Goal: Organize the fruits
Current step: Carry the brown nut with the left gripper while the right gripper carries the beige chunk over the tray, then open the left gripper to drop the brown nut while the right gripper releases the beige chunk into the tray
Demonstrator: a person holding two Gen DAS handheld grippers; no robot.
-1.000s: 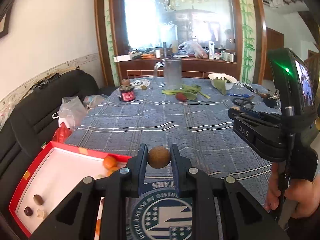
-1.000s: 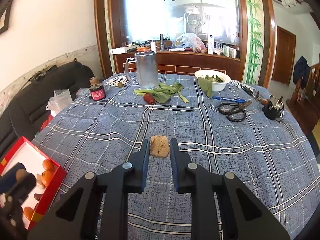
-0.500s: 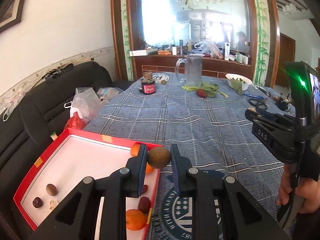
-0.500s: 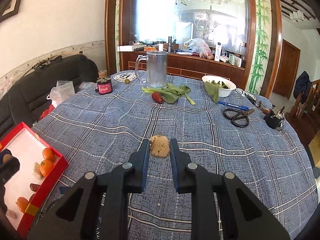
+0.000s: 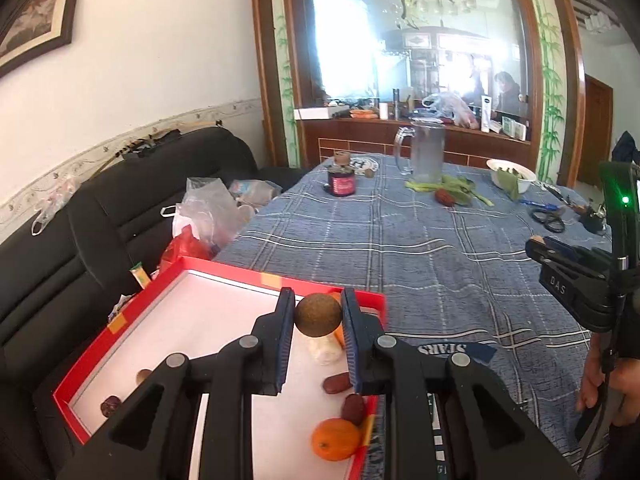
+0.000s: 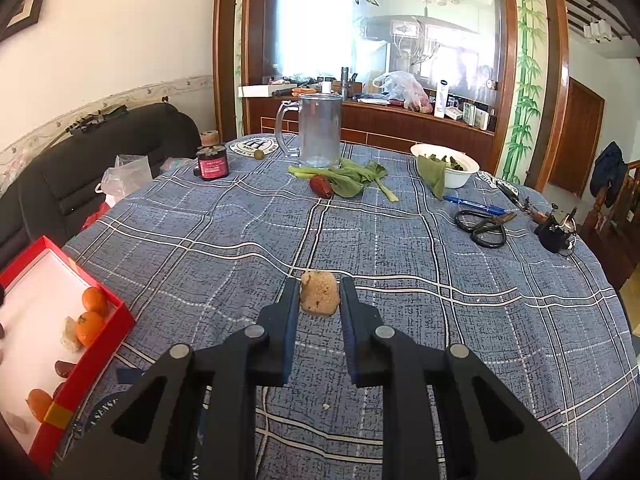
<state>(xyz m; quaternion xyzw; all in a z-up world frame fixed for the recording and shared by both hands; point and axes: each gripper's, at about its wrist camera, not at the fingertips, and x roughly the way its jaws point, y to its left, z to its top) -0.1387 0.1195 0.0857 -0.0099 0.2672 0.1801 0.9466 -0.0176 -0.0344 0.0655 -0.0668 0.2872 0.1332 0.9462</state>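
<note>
1. My left gripper (image 5: pixel 318 316) has its jaws closed on a round brown fruit (image 5: pixel 318 315), pinched at both sides and held above the red box (image 5: pixel 224 270), over its right end.
2. The box sits at the left edge of the table (image 5: pixel 420 248), its white floor mostly bare. Under my left gripper I see a pale lump (image 5: pixel 325 350), two dark red dates (image 5: pixel 338 383) and an orange (image 5: pixel 335 439) near the right wall (another orange is partly hidden behind the held fruit).
3. A further dark date (image 5: pixel 110 405) lies at the box's near left corner, well apart from the rest.
4. My right gripper (image 6: pixel 319 294) has its jaws clamped on a tan, rough-surfaced chunk (image 6: pixel 319 293), carried above the blue plaid cloth; I cannot tell what kind of fruit it is.
5. From the right wrist view the box (image 6: pixel 100 334) lies to the left, with oranges (image 6: pixel 89 326) against its near wall.
6. At the far end of the table stand a glass mug (image 6: pixel 318 130), a dark jar (image 6: pixel 212 162), leafy greens (image 6: pixel 352 178) with a red fruit (image 6: pixel 321 186) touching them, and a white bowl (image 6: pixel 452 168).
7. Scissors (image 6: pixel 482 226) lie at the right side, near a blue pen (image 6: pixel 474 202).
</note>
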